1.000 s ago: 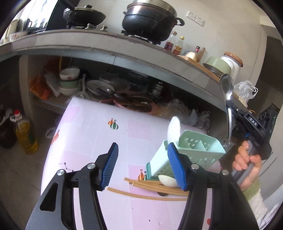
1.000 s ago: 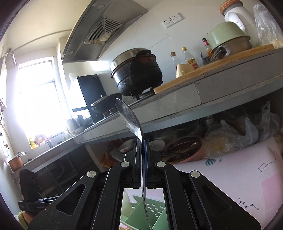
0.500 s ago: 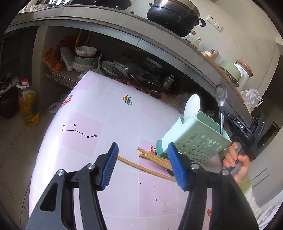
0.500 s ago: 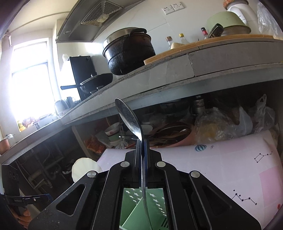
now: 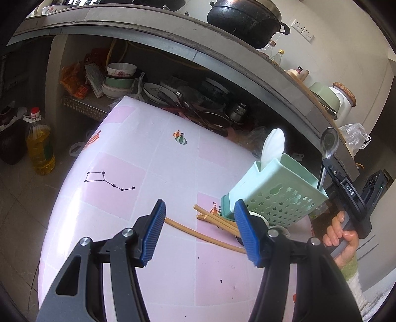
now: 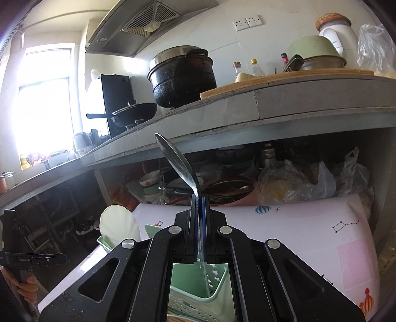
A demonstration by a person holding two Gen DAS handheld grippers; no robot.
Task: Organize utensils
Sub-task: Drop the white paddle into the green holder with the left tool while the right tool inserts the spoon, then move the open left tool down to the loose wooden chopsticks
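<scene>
A mint-green utensil caddy point(image 5: 277, 195) with star cut-outs stands on the pink patterned table point(image 5: 153, 153); a white spoon point(image 5: 273, 146) sticks up from it. My right gripper point(image 6: 198, 198) is shut on a metal spoon point(image 6: 177, 161), bowl up, with the handle end reaching down into the caddy point(image 6: 210, 294). In the left wrist view that metal spoon point(image 5: 328, 145) stands at the caddy's right corner, the right gripper point(image 5: 326, 162) behind it. My left gripper point(image 5: 198, 232) hangs open and empty over the table, just in front of several wooden chopsticks point(image 5: 217, 223) lying by the caddy.
A concrete counter point(image 5: 173, 34) with a black pot point(image 5: 242, 17) overhangs the table's far side. Bowls, plates and pans point(image 5: 118, 81) crowd the shelf below. An oil bottle point(image 5: 39, 143) stands on the floor at the left. A hand point(image 5: 344, 237) grips the right tool's handle.
Both grippers have sunk. The metal spoon came down with the right gripper, its handle now inside the caddy. The left gripper tipped downward, showing more of the table.
</scene>
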